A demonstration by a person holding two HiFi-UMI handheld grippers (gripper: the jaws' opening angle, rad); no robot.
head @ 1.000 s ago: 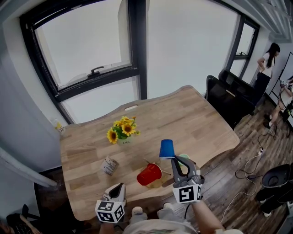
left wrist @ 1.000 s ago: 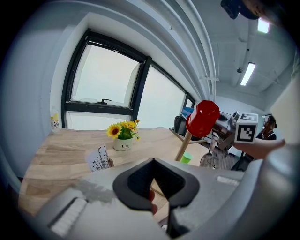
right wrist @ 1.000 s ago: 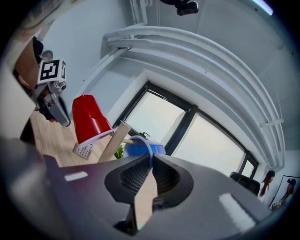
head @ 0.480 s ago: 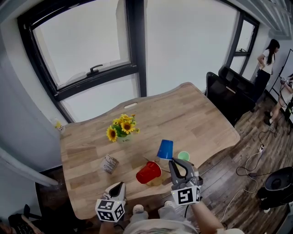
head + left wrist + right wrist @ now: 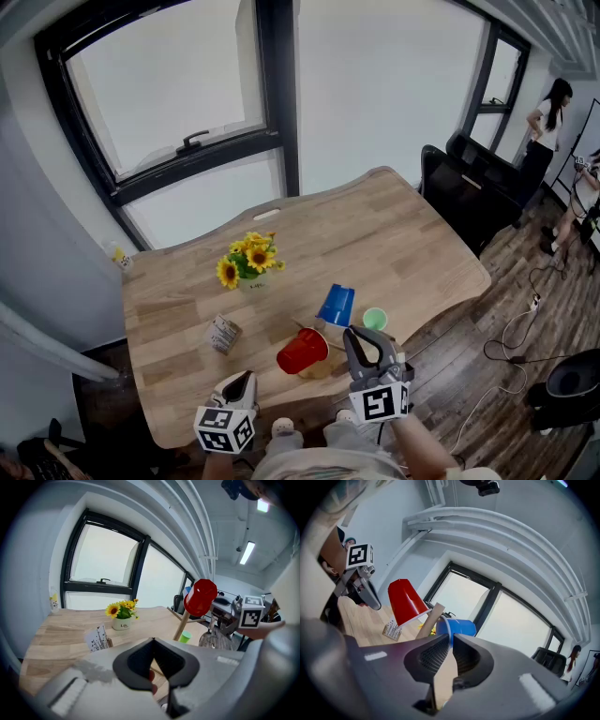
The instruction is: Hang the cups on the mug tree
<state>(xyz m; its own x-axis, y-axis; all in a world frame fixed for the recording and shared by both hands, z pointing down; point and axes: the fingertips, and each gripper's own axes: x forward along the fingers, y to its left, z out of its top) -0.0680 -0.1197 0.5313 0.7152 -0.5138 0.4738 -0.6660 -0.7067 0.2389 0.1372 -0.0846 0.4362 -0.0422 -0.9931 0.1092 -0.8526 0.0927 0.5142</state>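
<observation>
A wooden mug tree [image 5: 180, 626] stands near the table's front edge, and a red cup [image 5: 302, 352] hangs mouth-down on one of its pegs. My right gripper [image 5: 354, 334] reaches in from the right, shut on the thin handle of a blue cup [image 5: 461, 626], which tilts against the tree's upper peg. Its jaws have just been opening a little, with the handle still between the tips [image 5: 451, 637]. A small green cup [image 5: 375, 319] stands upright on the table just right of the tree. My left gripper [image 5: 246, 377] hovers low at the front left, shut and holding nothing.
A white pot of sunflowers [image 5: 248, 267] sits mid-table and a small printed carton [image 5: 222, 334] lies left of the tree. Black chairs [image 5: 469, 187] stand off the table's far right corner. People [image 5: 548, 122] stand at the far right. The table's front edge [image 5: 281, 412] is close to both grippers.
The blue cup has tipped over and shifted slightly left onto the tree, with the right gripper following. The left gripper has stayed put.
</observation>
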